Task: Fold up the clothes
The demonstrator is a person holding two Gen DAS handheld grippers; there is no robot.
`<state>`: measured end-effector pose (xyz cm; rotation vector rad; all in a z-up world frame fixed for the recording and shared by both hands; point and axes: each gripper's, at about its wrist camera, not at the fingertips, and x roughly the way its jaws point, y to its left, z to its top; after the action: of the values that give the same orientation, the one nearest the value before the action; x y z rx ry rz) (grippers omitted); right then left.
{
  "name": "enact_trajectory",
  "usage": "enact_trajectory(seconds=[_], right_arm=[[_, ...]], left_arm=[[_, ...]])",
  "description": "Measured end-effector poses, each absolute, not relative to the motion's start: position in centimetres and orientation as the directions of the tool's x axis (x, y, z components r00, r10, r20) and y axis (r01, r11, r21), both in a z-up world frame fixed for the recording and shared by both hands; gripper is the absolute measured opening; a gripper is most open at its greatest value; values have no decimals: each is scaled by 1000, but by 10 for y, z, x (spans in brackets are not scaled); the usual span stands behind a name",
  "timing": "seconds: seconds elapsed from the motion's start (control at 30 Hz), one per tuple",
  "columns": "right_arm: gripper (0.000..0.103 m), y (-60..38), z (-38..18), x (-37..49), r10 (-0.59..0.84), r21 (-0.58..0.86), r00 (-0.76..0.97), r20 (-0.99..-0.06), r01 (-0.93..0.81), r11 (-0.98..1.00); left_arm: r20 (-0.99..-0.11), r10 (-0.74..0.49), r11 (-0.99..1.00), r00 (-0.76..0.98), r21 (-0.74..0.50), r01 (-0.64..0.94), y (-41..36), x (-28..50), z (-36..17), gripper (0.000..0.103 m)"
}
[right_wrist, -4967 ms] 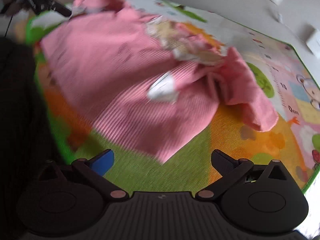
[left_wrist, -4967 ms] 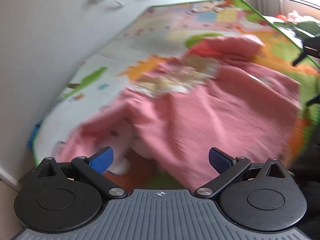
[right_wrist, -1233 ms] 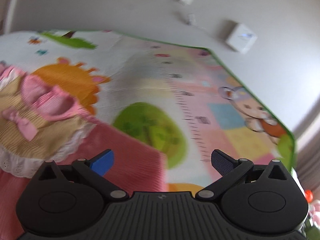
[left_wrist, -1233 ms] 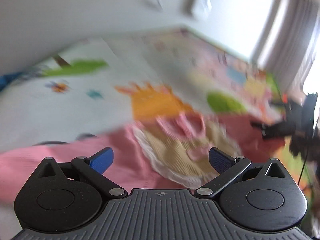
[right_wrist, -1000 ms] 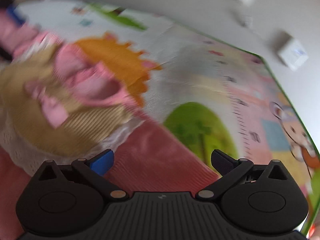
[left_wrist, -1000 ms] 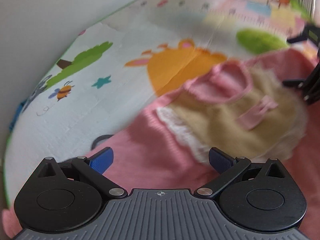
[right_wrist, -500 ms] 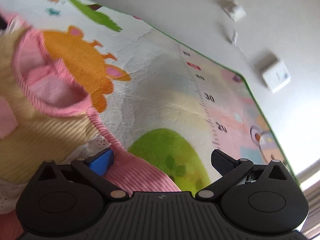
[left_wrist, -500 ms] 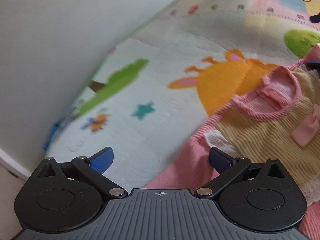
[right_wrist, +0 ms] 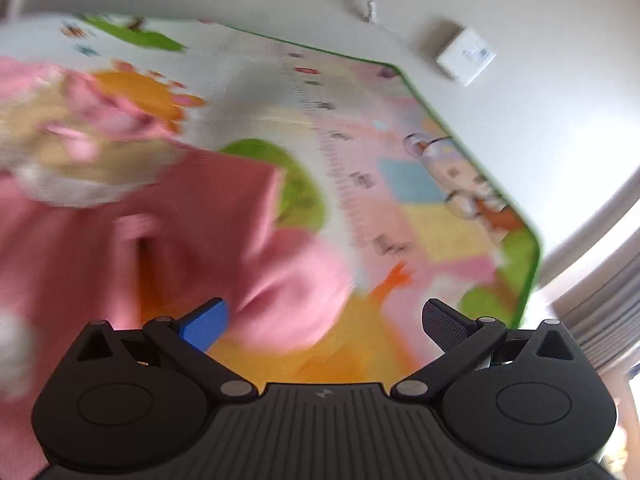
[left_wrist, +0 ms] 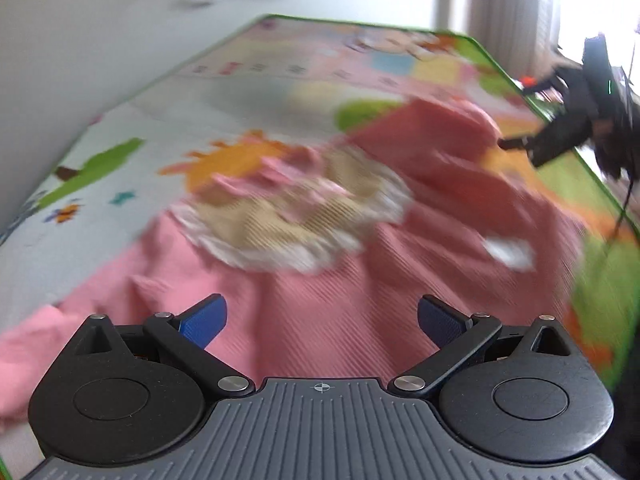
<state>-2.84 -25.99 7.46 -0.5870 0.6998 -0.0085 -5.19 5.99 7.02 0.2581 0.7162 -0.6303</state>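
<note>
A pink ribbed child's garment with a tan bib front and white lace trim lies spread on a colourful play mat. My left gripper hovers open over the garment's lower body, nothing between its fingers. In the right wrist view the same pink garment fills the left side, its sleeve end lying just ahead of my right gripper, which is open and holds nothing. The right gripper also shows as a dark shape at the far right of the left wrist view. Both views are blurred.
The play mat has a green border and lies against a pale wall with a white box and a plug. Curtains hang at the far end. Bare mat lies beyond the garment.
Both grippers have pulled back from the neckline; the left now looks down the whole garment, and the right has swung over the sleeve. Both stay open.
</note>
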Motion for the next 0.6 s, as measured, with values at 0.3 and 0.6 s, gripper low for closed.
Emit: enact_trajectory(seconds=[0.3, 0.6], right_arm=[[103, -224, 30, -125, -69, -468, 665, -744, -444, 764], [103, -223, 62, -140, 37, -384, 661, -750, -480, 789]], left_arm=[[-805, -388, 780, 448, -28, 625, 58, -89, 33, 103], [-747, -406, 803, 526, -17, 595, 79, -102, 66, 103]])
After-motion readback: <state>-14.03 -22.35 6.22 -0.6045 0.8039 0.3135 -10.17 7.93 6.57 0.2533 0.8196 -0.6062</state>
